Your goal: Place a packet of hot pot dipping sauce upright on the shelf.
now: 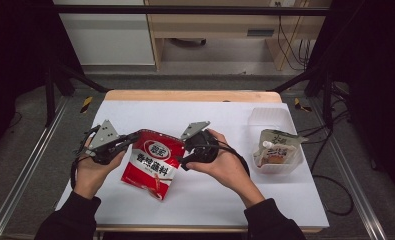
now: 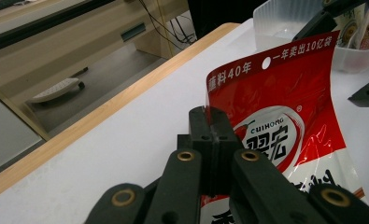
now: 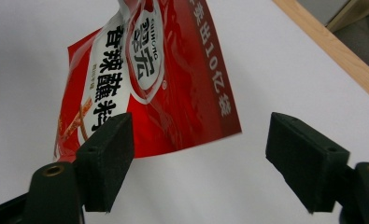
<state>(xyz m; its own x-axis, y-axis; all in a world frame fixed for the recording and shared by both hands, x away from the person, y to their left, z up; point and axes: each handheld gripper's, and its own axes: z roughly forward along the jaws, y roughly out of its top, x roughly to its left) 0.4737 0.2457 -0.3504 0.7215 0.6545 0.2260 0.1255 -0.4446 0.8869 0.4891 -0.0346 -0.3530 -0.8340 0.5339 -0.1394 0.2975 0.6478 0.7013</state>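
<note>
1. Left gripper [image 1: 131,139]: jaws clamped flat on the upper left edge of the red seasoning pouch [image 1: 151,162]. In the left gripper view the pads meet on the clear sealed margin, beside the printed top band. A pinch there likely serves to lift the pouch by its stiff seam without crushing the contents.
2. Red seasoning pouch [image 2: 285,107]: held tilted above the white table cover [image 1: 225,197], top edge raised toward the far side, lower corner hanging near the surface; whether that corner touches cannot be told.
3. Right gripper [image 1: 186,146]: jaws spread wide, holding nothing. In the right gripper view the pouch's [image 3: 163,88] free top corner lies ahead of and between the two pads, not touching either. The placement suggests a second grasp on the opposite corner is being lined up.
4. Clear plastic tub [image 1: 272,116]: stands at the right of the table, well apart from both grippers, and holds a pale spouted pouch [image 1: 276,147]. It is probably the destination for the red pouch.
</note>
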